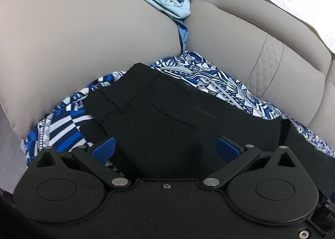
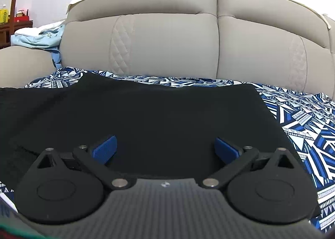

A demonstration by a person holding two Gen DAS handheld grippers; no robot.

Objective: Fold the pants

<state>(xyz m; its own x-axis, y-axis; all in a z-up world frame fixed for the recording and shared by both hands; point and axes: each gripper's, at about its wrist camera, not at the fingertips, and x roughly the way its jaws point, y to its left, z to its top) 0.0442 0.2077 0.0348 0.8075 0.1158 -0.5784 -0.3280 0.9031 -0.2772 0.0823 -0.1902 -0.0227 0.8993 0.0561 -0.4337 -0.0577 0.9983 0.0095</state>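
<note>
Black pants (image 1: 167, 117) lie flat on a blue-and-white patterned cloth (image 1: 62, 126) on a sofa seat. In the left wrist view the waistband end, with its seams, points toward the sofa's armrest. My left gripper (image 1: 165, 148) is open, low over the pants, with its blue pads (image 1: 104, 149) spread wide and holding nothing. In the right wrist view the pants (image 2: 146, 113) spread out as a broad black sheet, its far edge near the backrest. My right gripper (image 2: 165, 149) is open just above the black fabric, empty.
The beige sofa backrest (image 2: 167, 40) rises behind the pants and an armrest (image 1: 83, 40) stands to the left. Light blue and white clothes (image 1: 163, 0) lie piled on the armrest. The patterned cloth (image 2: 303, 124) extends to the right. Wooden furniture (image 2: 12, 23) stands at far left.
</note>
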